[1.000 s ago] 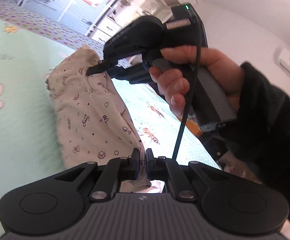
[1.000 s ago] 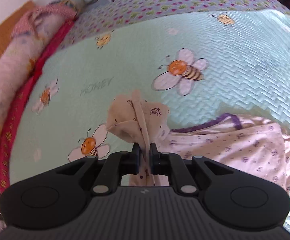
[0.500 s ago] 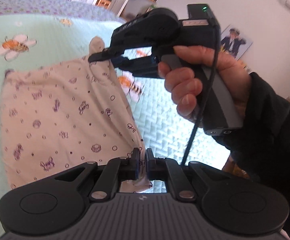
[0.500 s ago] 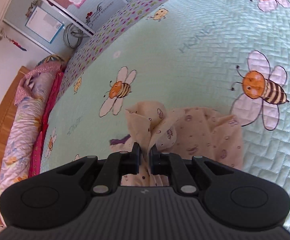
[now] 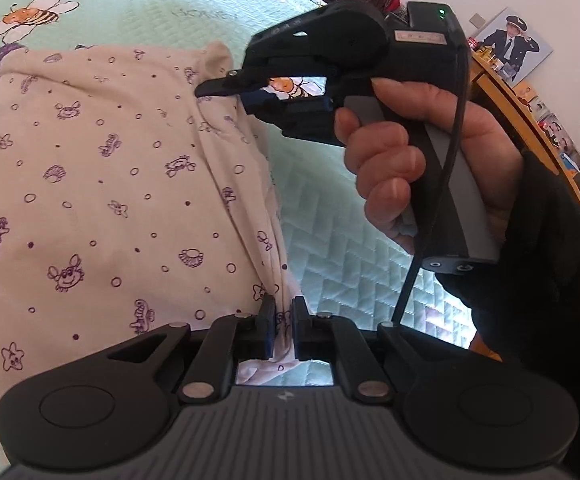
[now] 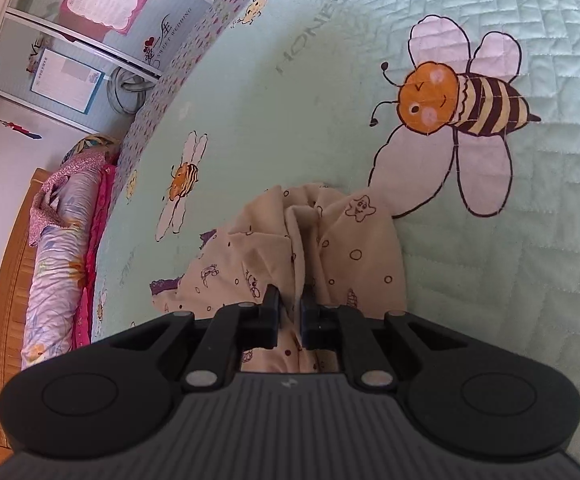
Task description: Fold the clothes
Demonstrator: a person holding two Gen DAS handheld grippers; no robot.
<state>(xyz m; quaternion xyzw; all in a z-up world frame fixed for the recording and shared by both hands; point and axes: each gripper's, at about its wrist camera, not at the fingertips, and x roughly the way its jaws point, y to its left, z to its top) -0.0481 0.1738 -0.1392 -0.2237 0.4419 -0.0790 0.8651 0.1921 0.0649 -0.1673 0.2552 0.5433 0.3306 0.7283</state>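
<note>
A cream garment (image 5: 89, 184) printed with small purple sea creatures lies spread on the green quilted bed cover (image 5: 338, 256). My left gripper (image 5: 281, 307) is shut on its near right edge, cloth pinched between the pads. In the left wrist view my right gripper (image 5: 209, 89), held by a hand (image 5: 418, 152) in a dark sleeve, is shut on the far corner of the same edge. The right wrist view shows my right gripper (image 6: 290, 303) with a bunched fold of the garment (image 6: 342, 248) between its pads, low over the cover.
The bed cover (image 6: 530, 240) carries bee drawings (image 6: 462, 108) and stretches on beyond the garment. A rolled floral quilt (image 6: 57, 248) lies along a wooden bed frame (image 6: 5, 280) at the left. A shelf with clutter (image 5: 530, 80) stands past the bed.
Both grippers have carried the pinched edge down and across. The garment, which hung bunched a second ago, now lies spread flat on the cover. The right gripper has rolled and dropped close to the bed.
</note>
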